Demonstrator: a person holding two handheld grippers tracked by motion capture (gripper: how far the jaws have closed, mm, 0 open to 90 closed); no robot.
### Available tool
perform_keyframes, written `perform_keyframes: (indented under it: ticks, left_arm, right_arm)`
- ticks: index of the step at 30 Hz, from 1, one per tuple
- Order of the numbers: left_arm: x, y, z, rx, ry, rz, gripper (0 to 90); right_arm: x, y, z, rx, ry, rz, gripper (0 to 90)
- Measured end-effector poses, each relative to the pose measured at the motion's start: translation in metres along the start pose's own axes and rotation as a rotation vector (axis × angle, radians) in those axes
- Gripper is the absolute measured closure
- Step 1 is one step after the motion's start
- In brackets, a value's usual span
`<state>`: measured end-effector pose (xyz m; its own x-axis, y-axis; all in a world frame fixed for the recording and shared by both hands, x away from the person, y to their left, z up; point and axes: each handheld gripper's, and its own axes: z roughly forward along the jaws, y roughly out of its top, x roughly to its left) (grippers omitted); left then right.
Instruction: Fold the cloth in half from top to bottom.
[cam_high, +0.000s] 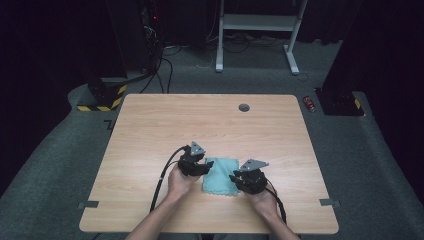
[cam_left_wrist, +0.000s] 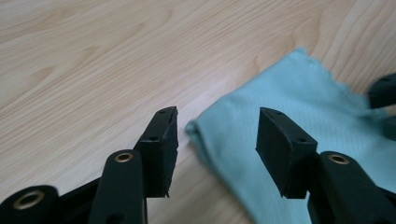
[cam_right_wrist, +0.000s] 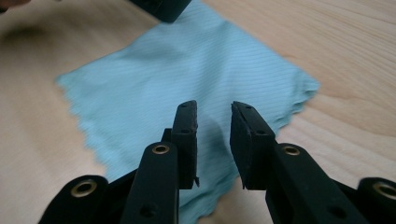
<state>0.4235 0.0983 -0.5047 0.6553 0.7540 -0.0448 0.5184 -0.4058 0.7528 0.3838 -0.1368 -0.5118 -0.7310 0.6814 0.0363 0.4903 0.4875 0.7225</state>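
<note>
From above I see the teal cloth (cam_high: 220, 176) flat on the desk (cam_high: 150, 130) between my claws. The left claw (cam_left_wrist: 217, 140) gapes, empty, straddling the cloth's folded edge. The right claw (cam_right_wrist: 214, 140), narrowly parted and empty, hovers over its zigzag hem.

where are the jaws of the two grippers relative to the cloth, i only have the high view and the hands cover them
Observer: The left gripper has its jaws open over the folded edge of the teal cloth; nothing is pinched between them.
Operator: and the right one
Observer: The right gripper has its jaws apart with a narrow gap, above the cloth near its zigzag-cut edge.
Operator: is the cloth flat
Observer: It looks doubled over; the left gripper view shows a rounded fold along the edge by the left jaws. It lies on the wooden table.
</note>
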Motion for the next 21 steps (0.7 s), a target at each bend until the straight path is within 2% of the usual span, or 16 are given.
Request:
perform_keyframes:
  ticks: [2, 3, 5, 7, 8, 10, 11, 19, 21]
  left_arm:
    - [-0.001, 0.001, 0.007, -0.007, -0.008, 0.013, 49.0]
    - [-0.001, 0.002, 0.010, 0.008, 0.000, 0.017, 49.1]
    - [0.001, 0.001, 0.015, 0.033, 0.028, 0.014, 49.7]
    - [0.008, -0.001, 0.017, 0.051, 0.047, -0.017, 49.8]
    - [0.012, -0.002, 0.017, 0.048, 0.043, -0.038, 49.1]
    - [0.016, -0.003, 0.015, 0.050, 0.055, -0.063, 48.9]
    - [0.018, -0.004, 0.012, 0.050, 0.064, -0.052, 48.6]
    - [0.020, -0.007, -0.012, 0.001, 0.051, -0.076, 47.1]
    - [0.022, -0.010, -0.021, -0.017, 0.038, -0.103, 46.1]
  right_arm:
    - [-0.009, 0.001, 0.005, -0.003, -0.008, 0.047, 70.2]
    - [-0.012, 0.002, 0.007, -0.003, -0.009, 0.061, 70.1]
    - [-0.014, 0.003, 0.010, 0.013, -0.014, 0.060, 69.6]
    - [-0.015, 0.002, 0.010, 0.012, -0.010, 0.044, 67.8]
    - [-0.015, 0.002, 0.009, 0.021, -0.016, 0.033, 66.3]
    - [-0.016, 0.001, 0.007, 0.028, -0.038, 0.021, 62.5]
    - [-0.016, -0.001, 0.005, 0.028, -0.038, 0.024, 62.5]
    - [-0.022, -0.004, -0.006, 0.001, -0.039, 0.068, 61.0]
    - [-0.024, -0.004, -0.008, -0.017, -0.044, 0.070, 60.2]
